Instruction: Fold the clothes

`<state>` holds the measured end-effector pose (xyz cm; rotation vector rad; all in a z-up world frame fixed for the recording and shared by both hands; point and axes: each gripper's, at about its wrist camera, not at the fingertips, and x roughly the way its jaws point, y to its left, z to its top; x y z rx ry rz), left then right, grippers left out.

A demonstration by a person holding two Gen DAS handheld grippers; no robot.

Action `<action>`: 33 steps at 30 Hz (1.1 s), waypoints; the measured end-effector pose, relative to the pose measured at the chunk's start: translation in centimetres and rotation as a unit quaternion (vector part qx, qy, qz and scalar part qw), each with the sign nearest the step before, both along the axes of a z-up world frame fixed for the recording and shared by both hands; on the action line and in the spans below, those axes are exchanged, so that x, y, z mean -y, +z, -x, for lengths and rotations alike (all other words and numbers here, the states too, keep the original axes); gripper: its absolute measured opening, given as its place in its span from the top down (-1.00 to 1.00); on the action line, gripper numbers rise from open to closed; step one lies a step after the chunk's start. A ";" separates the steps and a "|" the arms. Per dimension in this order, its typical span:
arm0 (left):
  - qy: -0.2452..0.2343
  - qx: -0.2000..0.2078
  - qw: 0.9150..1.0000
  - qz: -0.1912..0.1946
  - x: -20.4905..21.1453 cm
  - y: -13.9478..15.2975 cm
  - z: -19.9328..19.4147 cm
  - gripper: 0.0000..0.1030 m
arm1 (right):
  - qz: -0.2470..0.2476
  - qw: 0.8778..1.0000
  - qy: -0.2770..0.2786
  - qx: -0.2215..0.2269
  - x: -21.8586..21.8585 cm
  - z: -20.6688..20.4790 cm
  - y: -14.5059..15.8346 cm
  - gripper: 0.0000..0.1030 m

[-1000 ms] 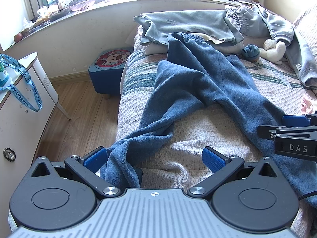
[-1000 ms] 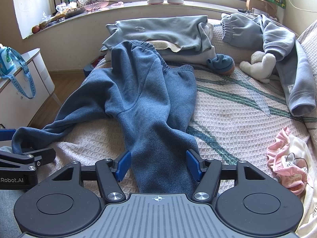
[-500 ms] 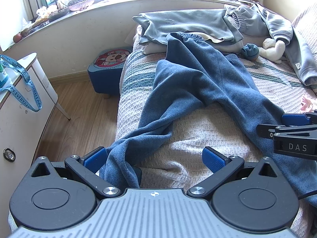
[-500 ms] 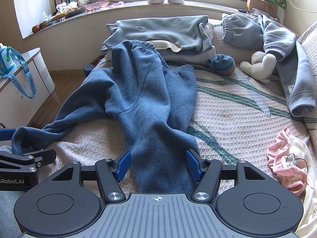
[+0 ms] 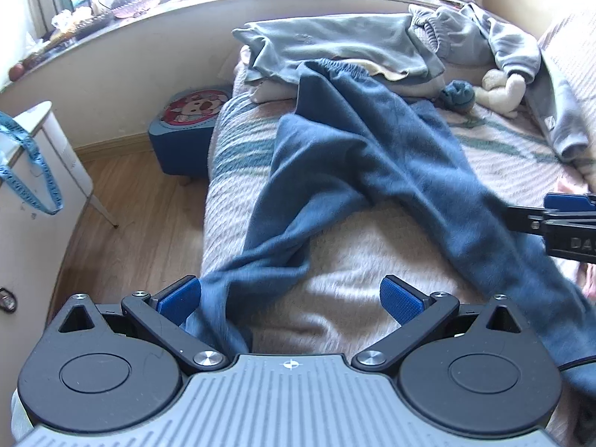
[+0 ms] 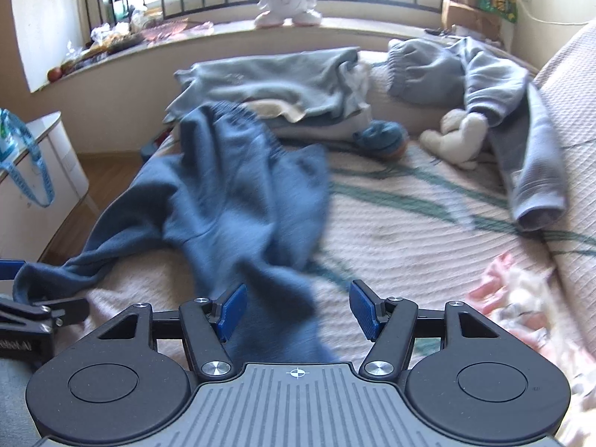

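Observation:
Blue sweatpants (image 5: 372,156) lie spread on the bed (image 5: 346,272), with the waistband far and both legs toward me. My left gripper (image 5: 290,298) is wide open at the bed's near left corner. The left leg's cuff (image 5: 212,309) rests against its left finger and runs under the body. My right gripper (image 6: 298,309) is open over the other leg (image 6: 272,298). That leg's blurred cloth touches the left pad (image 6: 231,311) and stands clear of the right pad. Each gripper shows at the edge of the other's view: right gripper (image 5: 551,219), left gripper (image 6: 37,309).
A stack of grey folded clothes (image 5: 335,48), a grey hoodie (image 5: 514,44) and a plush toy (image 5: 499,87) lie at the far end of the bed. A pink garment (image 6: 521,298) sits near right. A blue stool (image 5: 186,123) and a white cabinet (image 5: 33,193) stand on the wooden floor to the left.
The right gripper has moved and its view now shows more of the window. The leg between its fingers has bunched toward the left pad and blurred. The left gripper has held still.

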<state>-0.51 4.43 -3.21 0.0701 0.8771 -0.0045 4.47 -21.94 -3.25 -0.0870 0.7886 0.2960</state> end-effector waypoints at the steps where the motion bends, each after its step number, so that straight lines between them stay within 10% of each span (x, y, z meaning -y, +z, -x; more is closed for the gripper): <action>1: -0.002 0.002 1.000 0.001 -0.1 0.3 -0.5 -1.00 | -0.001 1.000 -0.001 0.005 0.7 -0.4 0.3 -0.21; 13: -0.039 0.034 0.998 -0.030 -0.4 2.3 -14.5 -1.00 | -0.100 0.995 0.007 -0.002 3.0 -15.0 0.3 -0.21; 22: -0.062 -0.001 0.995 0.080 -0.3 -0.8 -22.4 -0.91 | -0.094 0.992 0.010 -0.084 -2.0 -20.7 -4.5 -0.17; 24: -0.068 -0.003 0.994 0.087 0.4 -1.6 -22.9 -0.72 | -0.085 0.992 0.014 -0.090 -2.5 -20.6 -5.1 -0.06; 30: -0.071 -0.005 0.994 0.083 1.7 -2.2 -22.2 0.73 | -0.063 0.995 0.043 -0.059 -2.6 -19.6 -3.5 0.83; 33: -0.075 0.028 0.992 0.096 1.3 0.2 -21.6 0.82 | -0.067 0.997 0.042 0.005 -1.4 -19.0 0.0 0.83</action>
